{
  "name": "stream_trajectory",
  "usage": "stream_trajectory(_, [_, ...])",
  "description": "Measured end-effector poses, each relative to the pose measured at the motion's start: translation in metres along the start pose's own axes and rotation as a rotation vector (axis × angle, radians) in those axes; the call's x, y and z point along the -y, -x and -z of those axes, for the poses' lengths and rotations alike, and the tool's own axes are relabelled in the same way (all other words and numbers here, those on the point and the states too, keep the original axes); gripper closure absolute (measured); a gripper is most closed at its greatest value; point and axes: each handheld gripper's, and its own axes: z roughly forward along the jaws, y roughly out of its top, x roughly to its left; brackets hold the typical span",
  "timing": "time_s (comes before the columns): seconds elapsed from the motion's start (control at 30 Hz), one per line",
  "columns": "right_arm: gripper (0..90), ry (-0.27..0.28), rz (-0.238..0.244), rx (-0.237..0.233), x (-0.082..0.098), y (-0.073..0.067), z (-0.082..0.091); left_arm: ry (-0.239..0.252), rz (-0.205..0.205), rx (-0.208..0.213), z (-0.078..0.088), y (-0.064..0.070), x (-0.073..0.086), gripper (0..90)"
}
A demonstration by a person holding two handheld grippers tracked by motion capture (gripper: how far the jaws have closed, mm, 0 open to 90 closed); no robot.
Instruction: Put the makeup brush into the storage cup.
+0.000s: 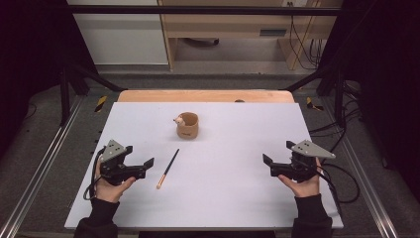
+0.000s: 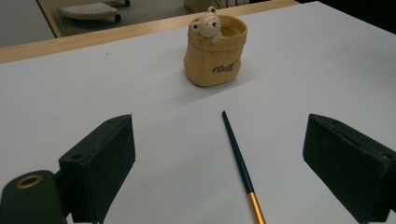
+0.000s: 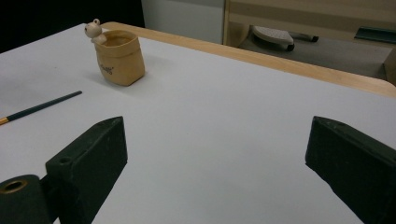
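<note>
A tan bag-shaped cup (image 1: 188, 125) (image 2: 214, 52) (image 3: 119, 58) with a small bear figure on its rim stands upright on the white table, back of centre. A dark stick with a gold end (image 1: 168, 168) (image 2: 239, 161) (image 3: 39, 107) lies flat in front of it, to its left. My left gripper (image 1: 140, 156) (image 2: 224, 172) is held open just left of the stick, which lies between its jaws in the left gripper view. My right gripper (image 1: 271, 164) (image 3: 219, 172) is open at the right side of the table, nothing between its jaws.
The white table top (image 1: 233, 144) ends at a wooden edge (image 1: 205, 96) at the back. Beyond it stand a wooden shelf unit (image 1: 233, 25) and cables. Metal rails (image 1: 44, 158) run along both sides of the table.
</note>
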Motion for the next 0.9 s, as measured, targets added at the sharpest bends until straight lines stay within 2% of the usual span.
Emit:
stream_trajectory(0.5, [5.6,-0.015,0.003,-0.001,0.001,-0.001,-0.003,-0.042,-0.025,0.007,-0.012,0.009,-0.004,9.5])
stream_trajectory(0.53, [5.6,-0.014,0.003,0.0,0.001,-0.001,-0.002,-0.056,-0.039,0.008,-0.014,0.01,-0.005,9.5])
stream_trajectory(0.67, [5.5,-0.014,0.003,0.001,0.001,-0.001,-0.001,-0.077,-0.055,0.012,-0.018,0.013,-0.008,9.7])
stream_trajectory(0.77, [5.5,-0.014,0.004,0.003,0.001,0.0,-0.001,-0.079,-0.057,0.014,-0.02,0.015,-0.01,9.8])
stream_trajectory(0.9, [5.4,-0.016,0.006,0.003,0.001,-0.001,-0.001,-0.105,-0.07,0.016,-0.026,0.017,-0.013,10.1])
